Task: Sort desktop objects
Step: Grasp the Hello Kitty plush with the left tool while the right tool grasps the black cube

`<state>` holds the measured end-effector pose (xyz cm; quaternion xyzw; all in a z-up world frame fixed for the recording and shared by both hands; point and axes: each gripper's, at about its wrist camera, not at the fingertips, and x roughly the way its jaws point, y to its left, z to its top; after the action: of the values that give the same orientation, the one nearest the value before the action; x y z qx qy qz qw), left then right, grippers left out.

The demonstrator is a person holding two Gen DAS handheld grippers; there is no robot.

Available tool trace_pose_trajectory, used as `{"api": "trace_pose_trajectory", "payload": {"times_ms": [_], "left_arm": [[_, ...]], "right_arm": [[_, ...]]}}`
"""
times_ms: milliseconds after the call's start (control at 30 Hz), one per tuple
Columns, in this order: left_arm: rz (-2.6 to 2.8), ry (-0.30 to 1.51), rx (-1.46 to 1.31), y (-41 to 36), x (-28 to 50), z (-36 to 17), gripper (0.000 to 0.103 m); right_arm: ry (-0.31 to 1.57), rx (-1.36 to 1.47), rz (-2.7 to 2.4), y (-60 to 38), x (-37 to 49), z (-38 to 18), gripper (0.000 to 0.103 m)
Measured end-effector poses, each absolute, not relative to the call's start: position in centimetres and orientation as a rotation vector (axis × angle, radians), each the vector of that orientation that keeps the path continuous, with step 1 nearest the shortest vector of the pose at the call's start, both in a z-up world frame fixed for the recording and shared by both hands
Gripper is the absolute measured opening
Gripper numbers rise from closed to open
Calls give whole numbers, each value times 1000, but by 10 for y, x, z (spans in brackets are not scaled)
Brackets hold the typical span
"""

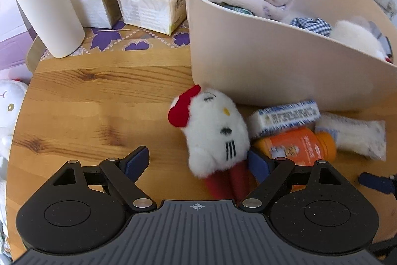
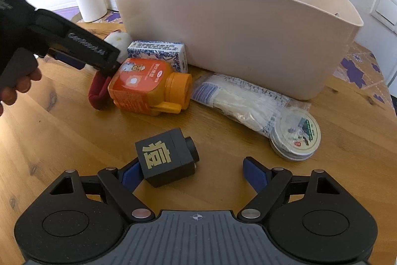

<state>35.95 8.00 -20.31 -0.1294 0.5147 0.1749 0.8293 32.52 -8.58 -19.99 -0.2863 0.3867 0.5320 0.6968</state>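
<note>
Right gripper [image 2: 191,171] nearest, jaws spread wide, empty; black cube [image 2: 166,158] lies between them, touching the left pad, seemingly lined up for a grab. Beige bin [image 2: 248,41] at 12 o'clock, already holding soft items, likely the sorting target. Left gripper [image 1: 198,165] wide open around the white plush [image 1: 215,133], pads not pressing. Unsorted bits cluster against the bin wall: orange bottle [image 2: 146,86] at 11, cotton-swab pack [image 2: 245,101] and round tin [image 2: 295,138] at 1.

Two fisheye views, one on each of my wrists, looking steeply down along my fingers, close over the tabletop [image 1: 74,101]. Shared: beige bin [image 1: 260,61], orange bottle [image 2: 146,86].
</note>
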Motion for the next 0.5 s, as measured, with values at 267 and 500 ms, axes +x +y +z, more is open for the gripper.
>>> {"api": "trace_pose_trajectory", "payload": {"times_ms": [267, 500], "left_arm": [[361, 1082, -223, 82, 361, -209, 75], [293, 1055, -174, 75, 359, -205, 46]], "right_arm": [[821, -651, 1190, -87, 327, -200, 62], [806, -635, 1179, -96, 328, -199, 41]]}}
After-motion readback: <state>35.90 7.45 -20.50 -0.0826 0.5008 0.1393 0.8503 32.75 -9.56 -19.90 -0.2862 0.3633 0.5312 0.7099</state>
